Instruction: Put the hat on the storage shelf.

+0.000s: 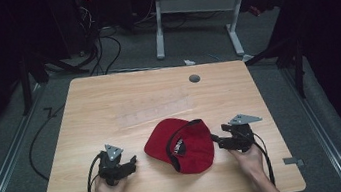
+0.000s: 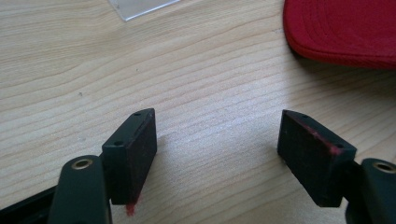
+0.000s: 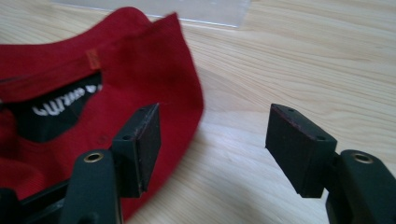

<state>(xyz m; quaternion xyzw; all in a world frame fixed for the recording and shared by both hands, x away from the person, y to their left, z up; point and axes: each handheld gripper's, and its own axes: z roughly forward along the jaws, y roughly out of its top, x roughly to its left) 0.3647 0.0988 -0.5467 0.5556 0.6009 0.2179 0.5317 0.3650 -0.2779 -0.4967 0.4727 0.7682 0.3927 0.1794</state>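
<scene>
Nearest the person, both hands rest at the front edge of the pale wood-grain desk (image 1: 107, 92), each holding a black gripper. The left gripper (image 2: 217, 140) has its jaws well apart over bare wood, nothing between them, with the brim of the red baseball cap (image 1: 181, 145) off to one side. The right gripper (image 3: 212, 142) also stands with its jaws apart; one jaw overlaps the cap's edge in the right gripper view, but the pads do not press on the fabric, so nothing is held. The cap lies between the two grippers, upside down or tipped so its inside shows, with a black sweatband bearing white lettering. It looks light and soft: the cotton-like crown should crumple and fold under a pinch, while the stitched brim, ridged with rows of sewing, seems stiffer and would keep its curve. The brim edge or the doubled rim by the sweatband seem the surest places to grip; the cloth is matte and unlikely to slip. Farther on lies a clear plastic tray (image 1: 155, 110), flat, glossy and rigid-looking, and beyond it a round grey cable port (image 1: 194, 78) set in the desk.
</scene>
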